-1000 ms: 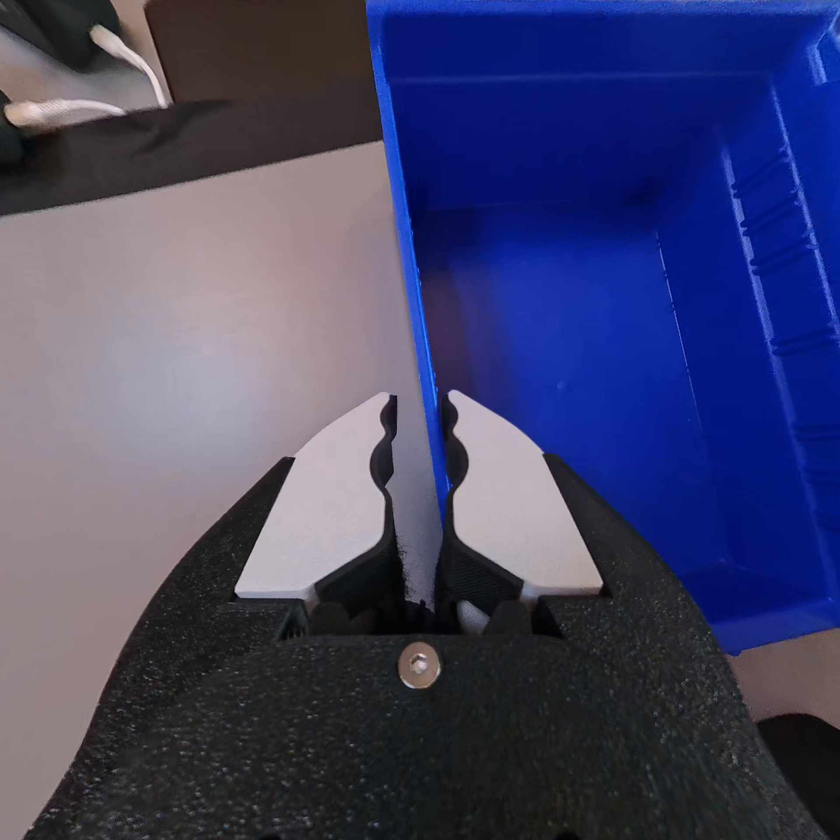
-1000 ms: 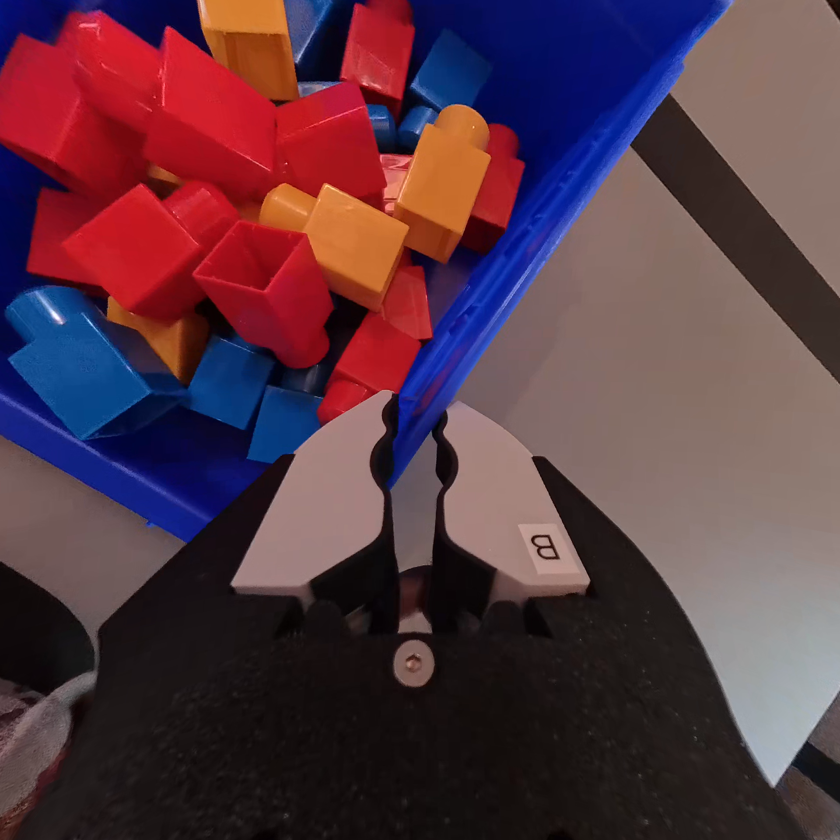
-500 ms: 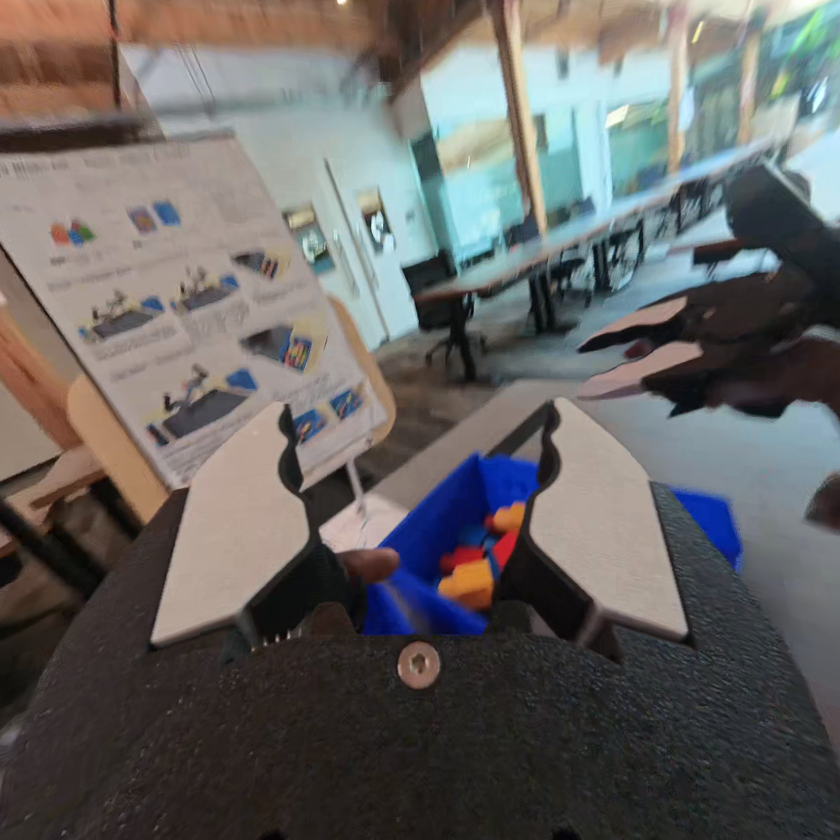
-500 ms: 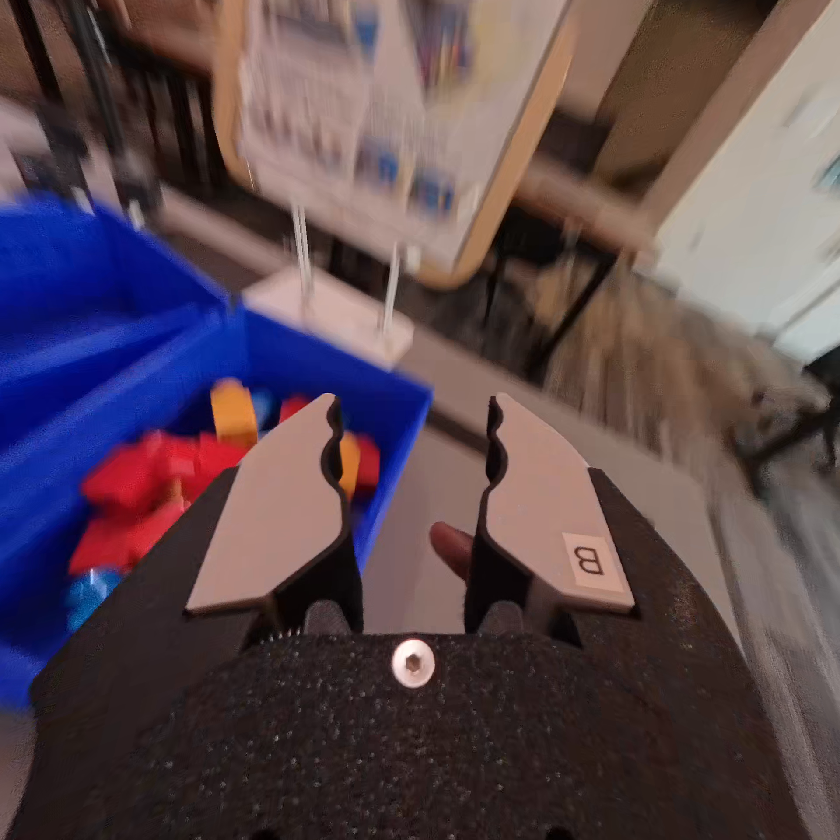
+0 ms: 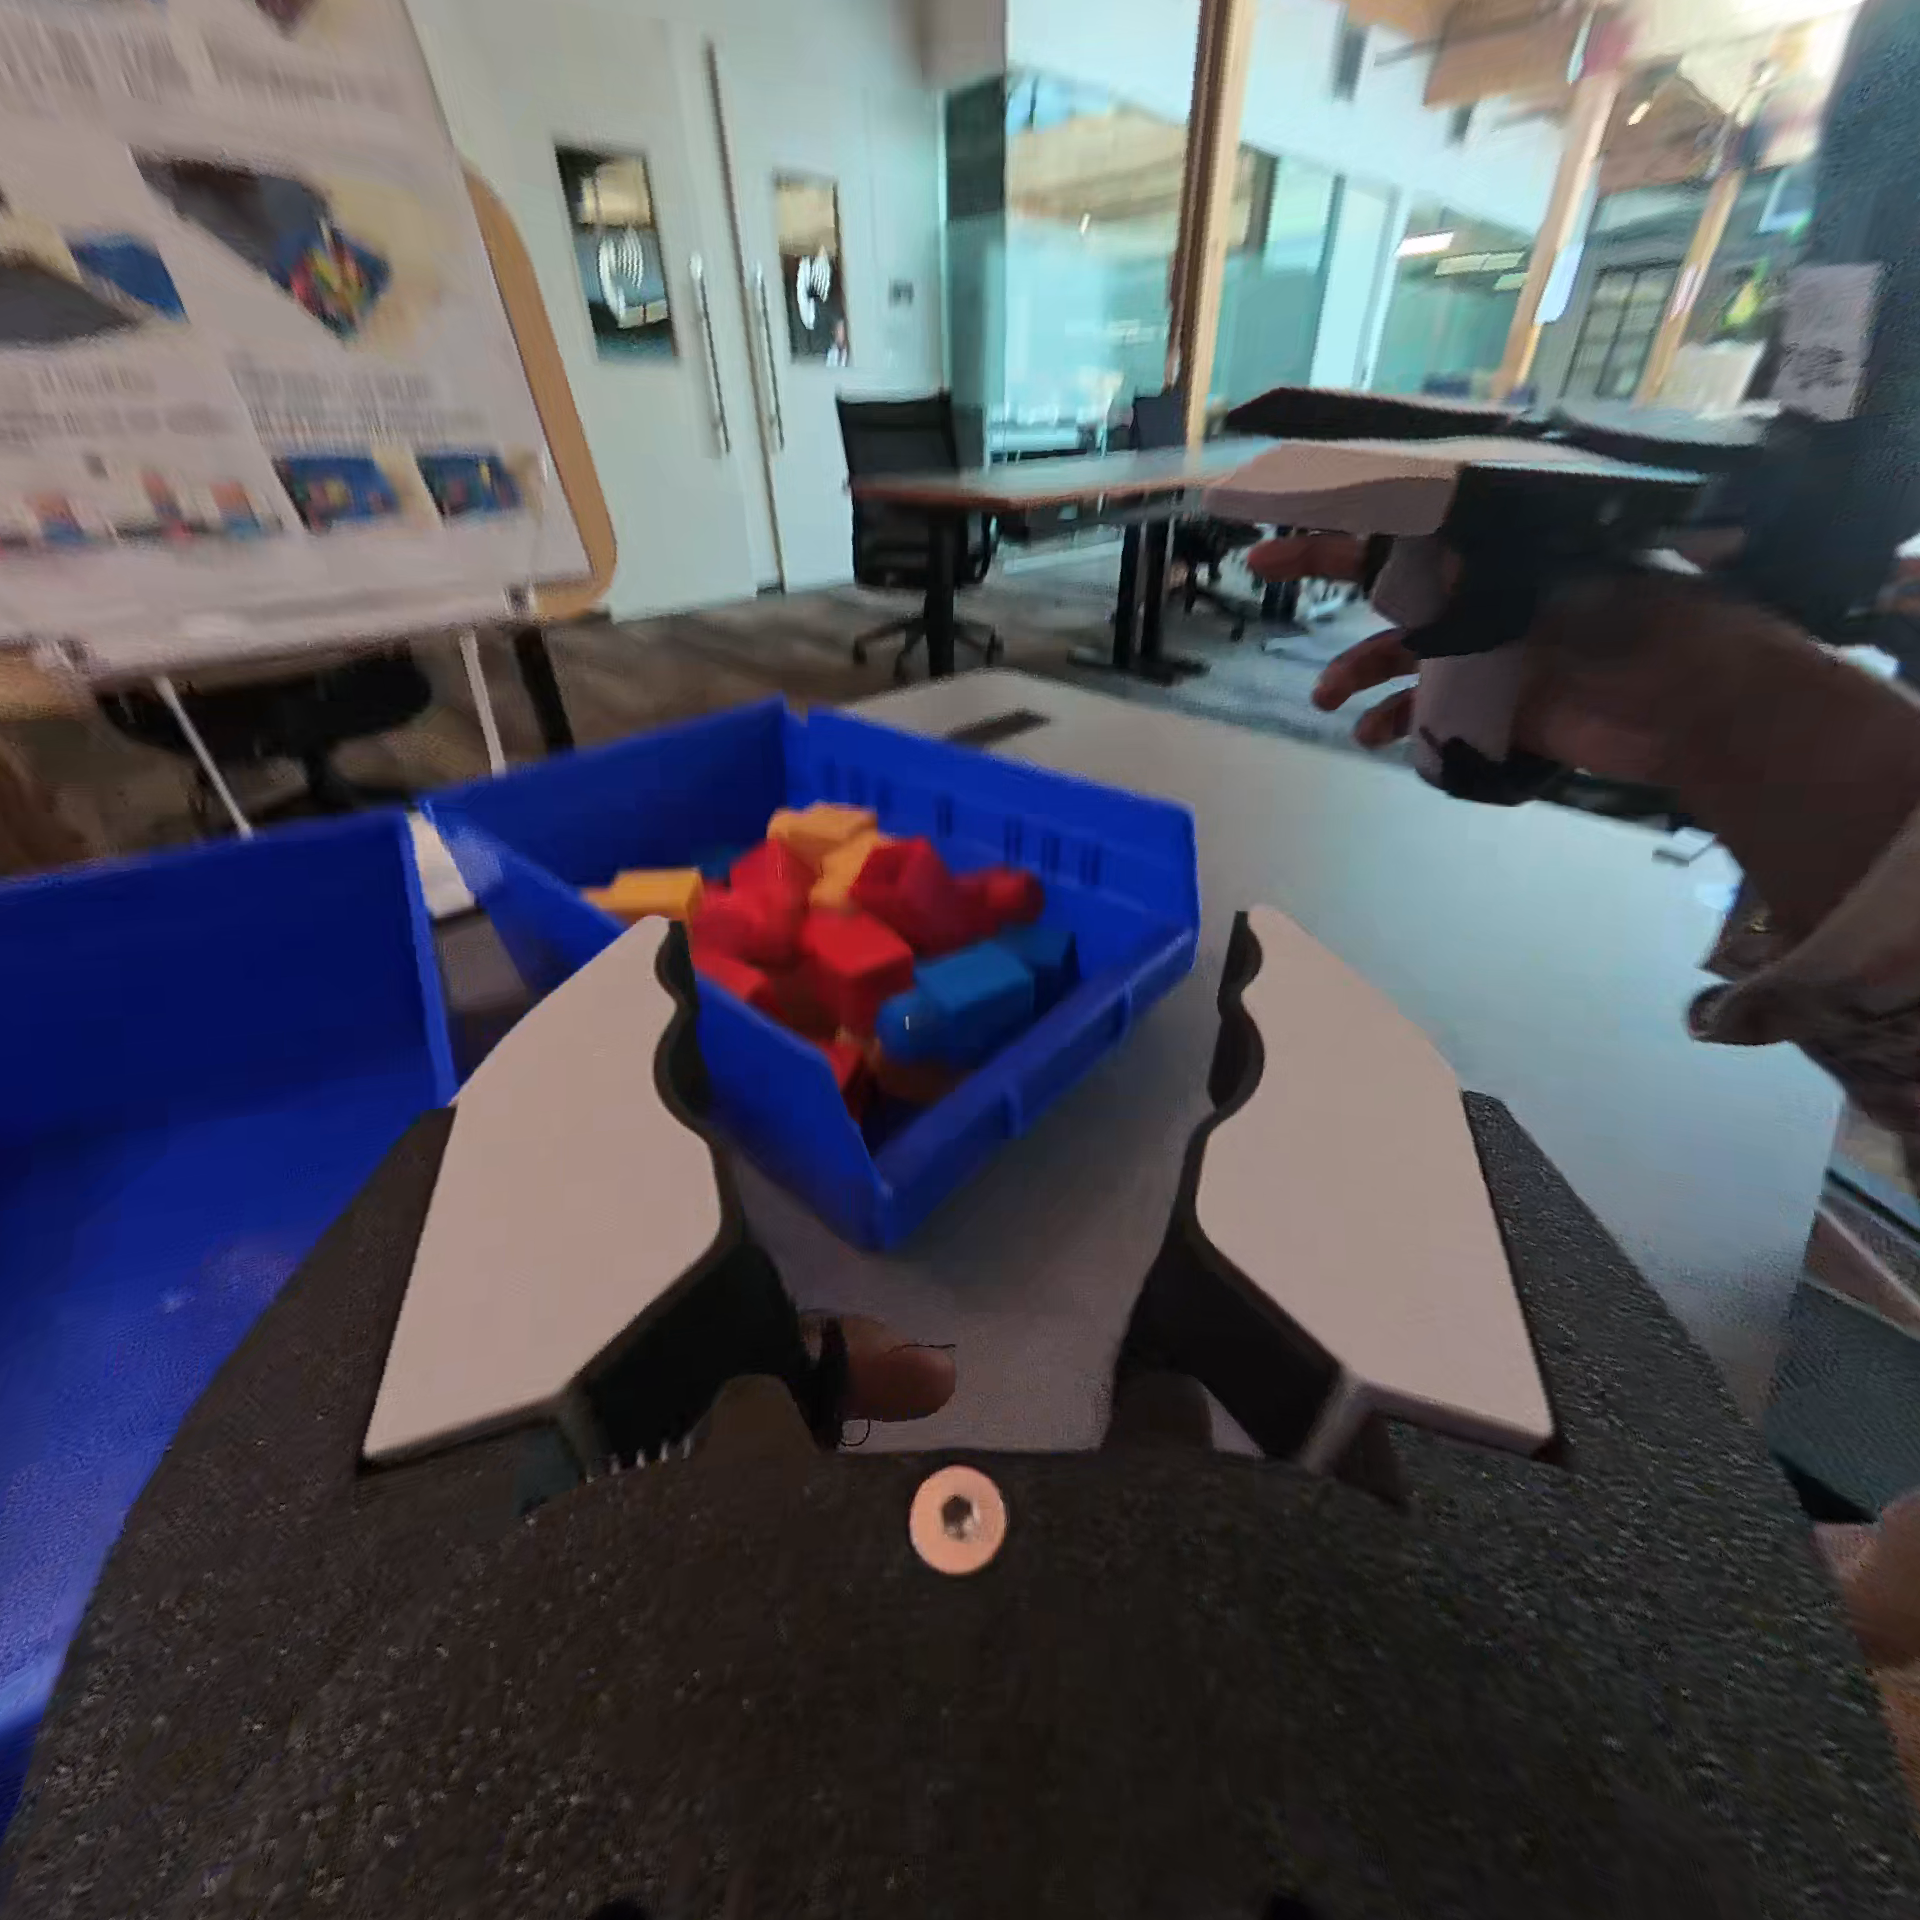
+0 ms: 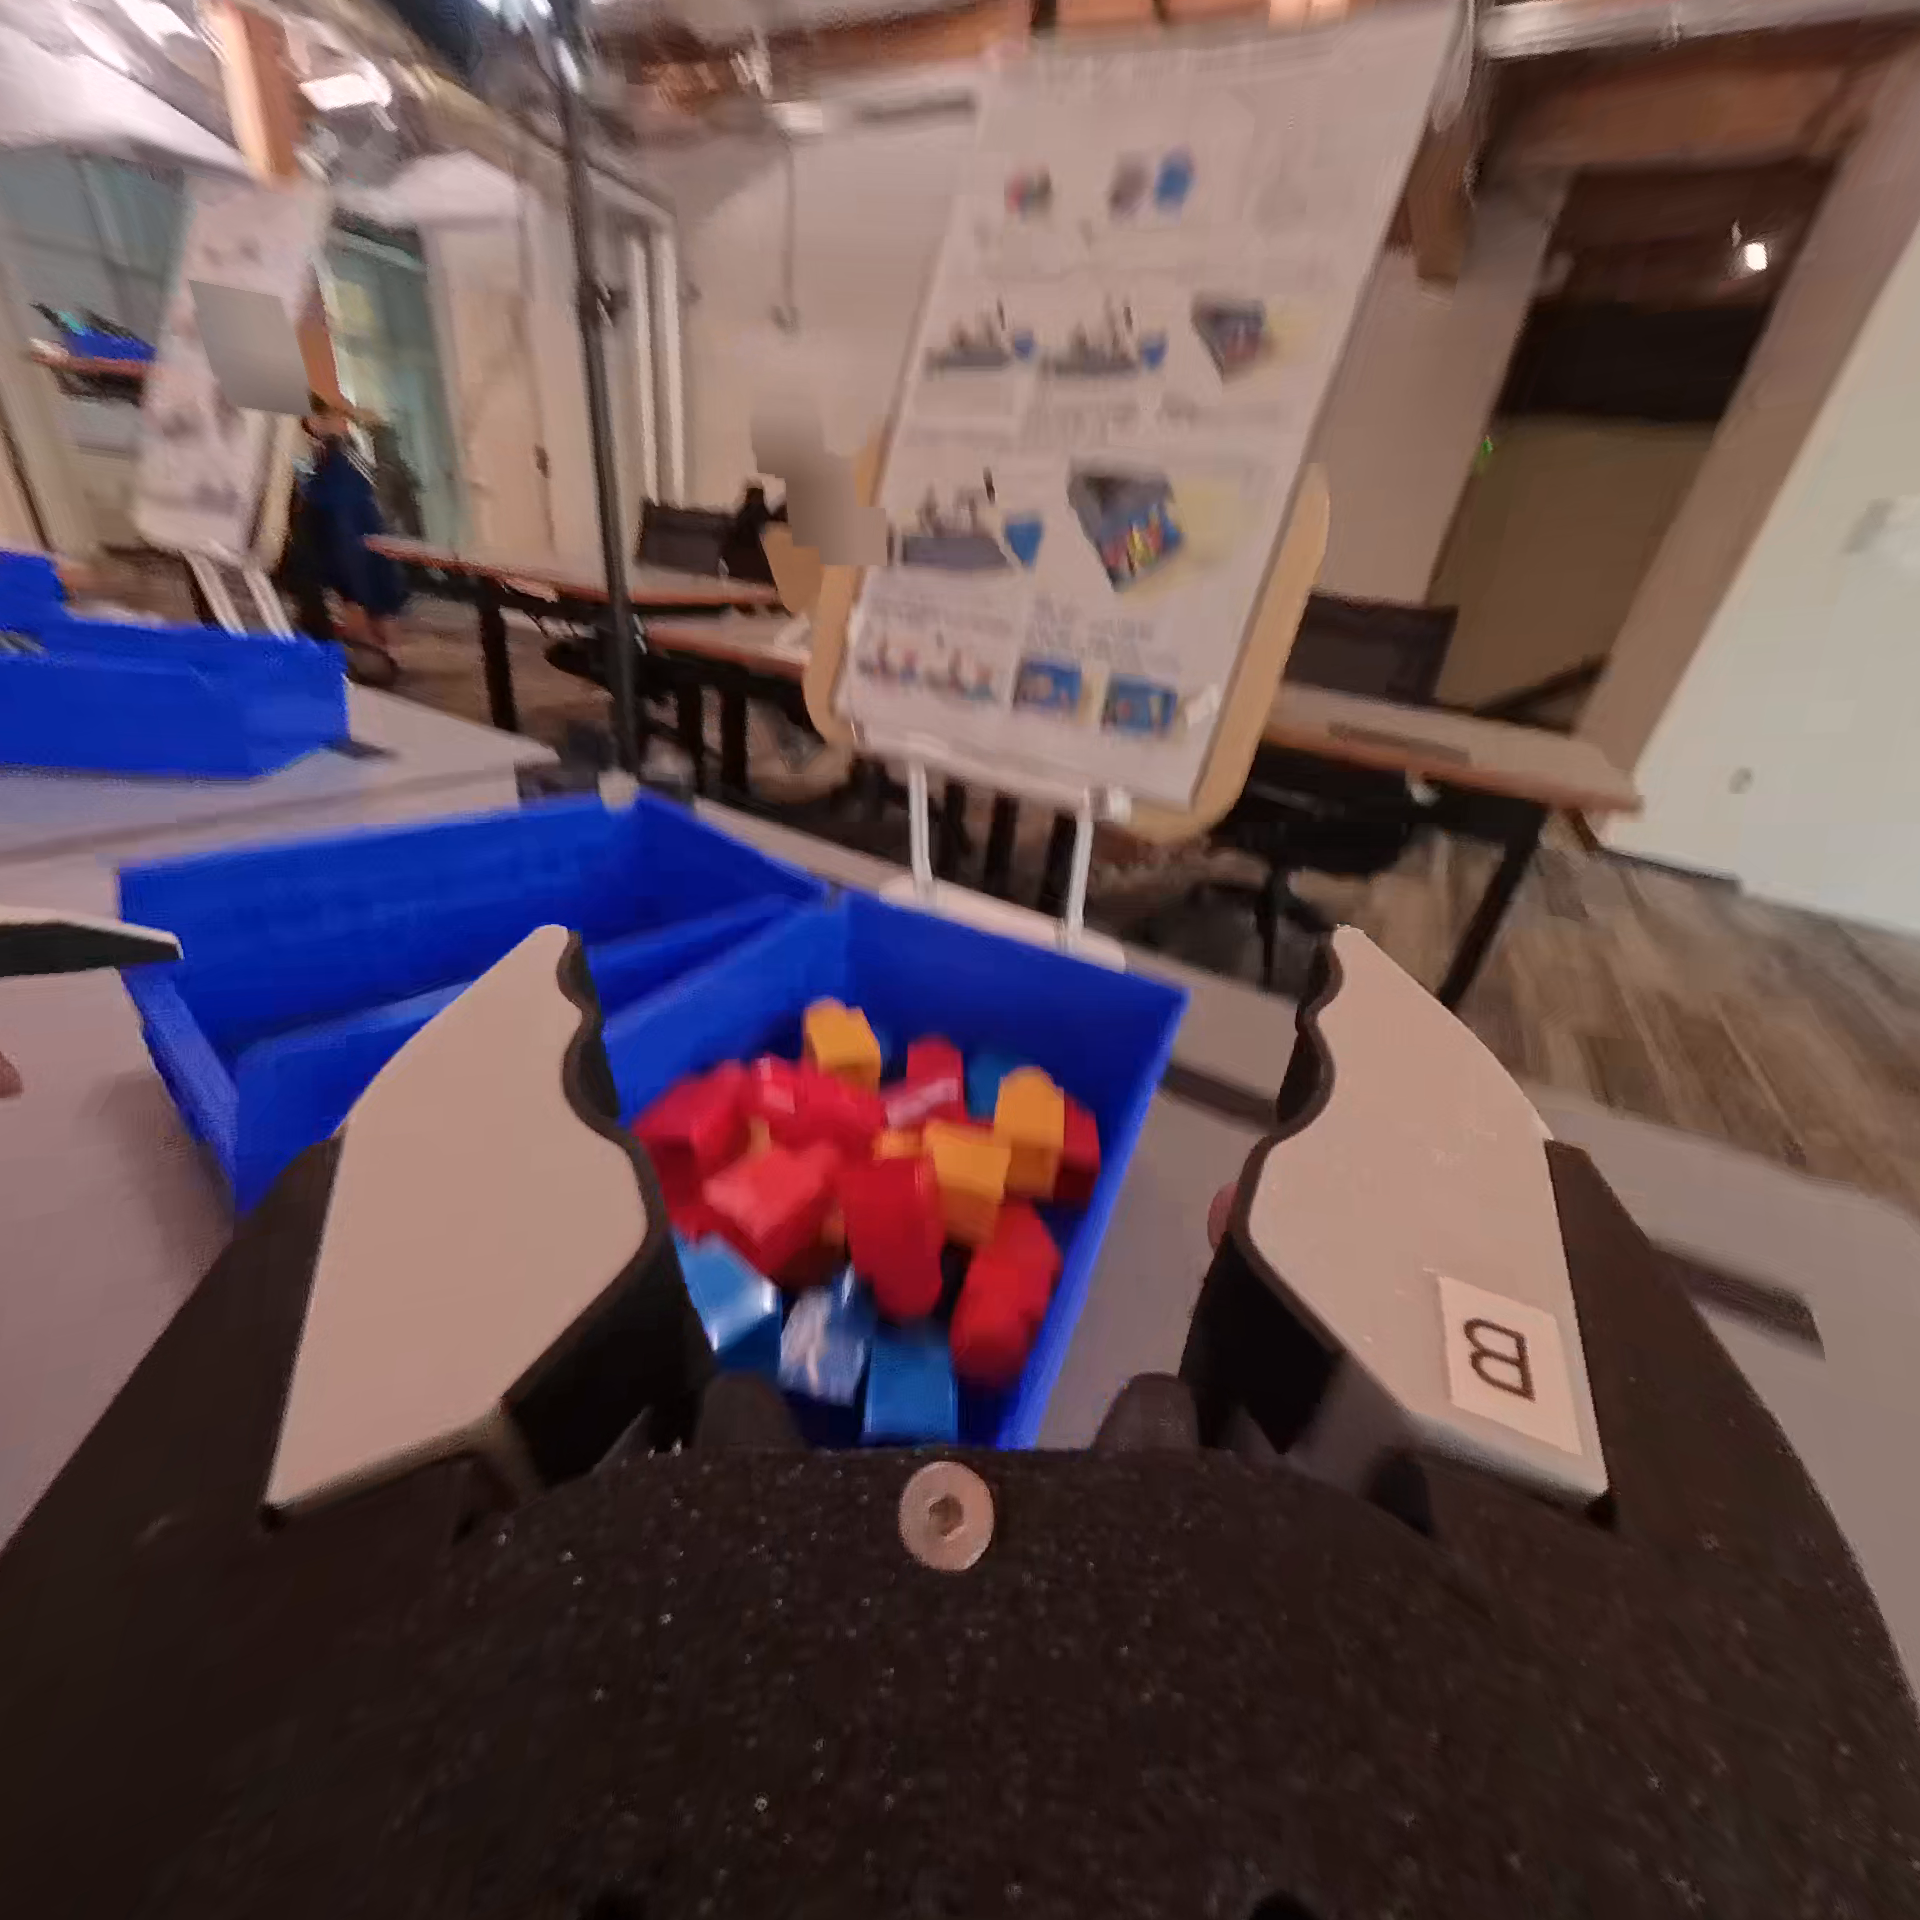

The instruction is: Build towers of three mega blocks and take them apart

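Both grippers are up off the grey table (image 5: 1455, 935) with jaws spread wide, nothing in them — left gripper (image 5: 951, 961), right gripper (image 6: 951, 977). Just past them at 12 o'clock sits the blue bin (image 6: 1132, 1122) heaped with red, orange and blue mega blocks (image 6: 883, 1174). An empty blue bin (image 5: 208, 1039) sits at 9 o'clock. Farther back — a poster board (image 6: 1122, 436) at 1 o'clock.
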